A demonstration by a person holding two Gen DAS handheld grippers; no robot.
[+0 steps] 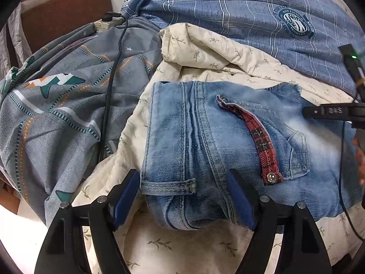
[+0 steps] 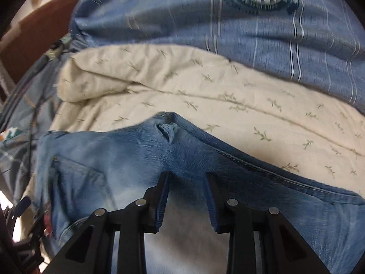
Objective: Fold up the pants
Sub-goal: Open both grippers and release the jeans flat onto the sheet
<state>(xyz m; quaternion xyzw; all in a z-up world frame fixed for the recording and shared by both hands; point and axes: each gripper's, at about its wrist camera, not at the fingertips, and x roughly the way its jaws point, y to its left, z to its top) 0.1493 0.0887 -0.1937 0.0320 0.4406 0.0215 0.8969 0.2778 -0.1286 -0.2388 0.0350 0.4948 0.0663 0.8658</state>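
Your left hand-held gripper (image 1: 183, 196) gapes around the jeans (image 1: 216, 137) folded on the bed quilt (image 1: 205, 52), right hand-held gripper (image 2: 187, 196) open above denim; pinch next, fold again.

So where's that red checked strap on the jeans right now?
In the left wrist view, the red strap lies on the jeans, right of the centre seam, its snap end beside the pocket.

The faded light-blue jeans (image 1: 200, 141) are lying folded on the cream leaf-print bedding, waistband end nearest, a belt loop (image 1: 168, 186) and red plaid pocket trim (image 1: 260, 137) facing up, their far edge bunching upward.
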